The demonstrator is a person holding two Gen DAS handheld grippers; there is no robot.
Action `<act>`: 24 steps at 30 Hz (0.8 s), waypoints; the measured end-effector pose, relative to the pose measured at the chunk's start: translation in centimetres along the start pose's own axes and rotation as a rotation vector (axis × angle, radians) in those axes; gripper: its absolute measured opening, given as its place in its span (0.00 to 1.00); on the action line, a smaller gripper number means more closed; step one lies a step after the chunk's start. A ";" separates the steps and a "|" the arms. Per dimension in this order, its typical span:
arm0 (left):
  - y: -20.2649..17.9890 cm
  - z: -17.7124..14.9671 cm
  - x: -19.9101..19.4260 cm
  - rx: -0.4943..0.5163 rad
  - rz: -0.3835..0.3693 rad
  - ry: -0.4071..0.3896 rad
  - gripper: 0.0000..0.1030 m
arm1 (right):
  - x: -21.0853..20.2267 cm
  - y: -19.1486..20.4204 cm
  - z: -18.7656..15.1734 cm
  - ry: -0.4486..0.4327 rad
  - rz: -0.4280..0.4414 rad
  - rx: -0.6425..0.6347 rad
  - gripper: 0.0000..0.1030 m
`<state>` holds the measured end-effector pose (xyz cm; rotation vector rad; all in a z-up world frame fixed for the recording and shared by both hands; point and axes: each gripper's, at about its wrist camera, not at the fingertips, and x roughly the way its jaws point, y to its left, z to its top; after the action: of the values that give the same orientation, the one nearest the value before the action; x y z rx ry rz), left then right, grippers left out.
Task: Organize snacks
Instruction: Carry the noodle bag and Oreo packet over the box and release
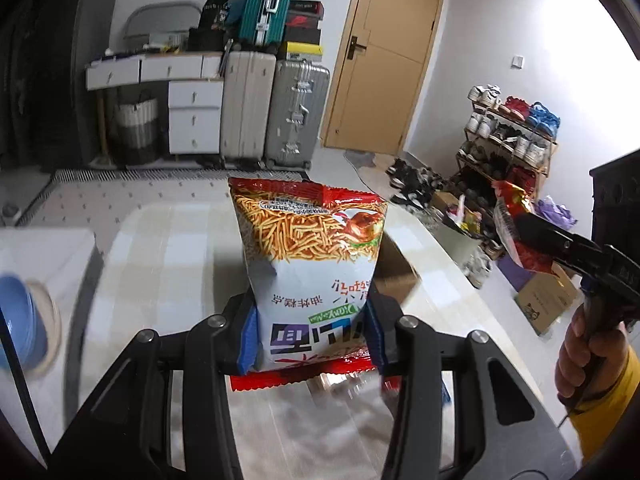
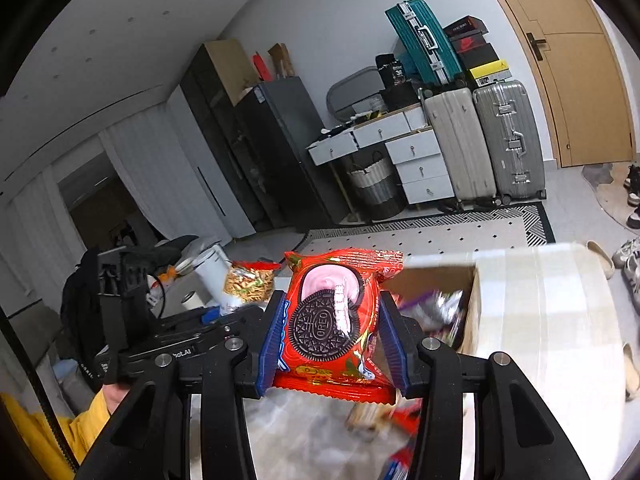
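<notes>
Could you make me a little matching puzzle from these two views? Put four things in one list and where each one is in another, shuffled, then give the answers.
Things:
1. noodle-snack bag
2. Oreo pack
3. cardboard box
4. teal suitcase

Places:
A. stacked on top of the other suitcases
B. clamped in the right gripper
C. clamped in the left gripper
D. open on the table, wrappers inside

Pairs: 1-C, 2-B, 3-D, 4-A

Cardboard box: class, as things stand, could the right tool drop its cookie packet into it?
Probably yes. The cardboard box lies open just ahead of the right tool, and nothing stands between it and the cookie packet.
</notes>
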<state>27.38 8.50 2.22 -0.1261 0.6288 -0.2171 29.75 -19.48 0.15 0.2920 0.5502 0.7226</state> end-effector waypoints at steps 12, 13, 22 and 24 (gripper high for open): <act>1.0 9.7 13.6 0.031 -0.013 0.168 0.39 | 10.4 -4.8 6.7 0.149 -0.059 0.046 0.44; 1.0 9.8 14.7 0.039 -0.009 0.177 0.39 | 11.2 -5.2 6.7 0.168 -0.074 0.047 0.44; 0.2 9.3 21.8 0.054 -0.011 0.272 0.39 | 16.0 -9.0 5.0 0.289 -0.148 0.064 0.44; 0.0 9.0 22.5 0.061 -0.015 0.280 0.39 | 16.6 -9.4 4.6 0.307 -0.156 0.061 0.44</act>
<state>50.47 3.53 -3.36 -0.0413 0.8989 -0.2704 47.70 -15.08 -6.32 0.1922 0.8782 0.6029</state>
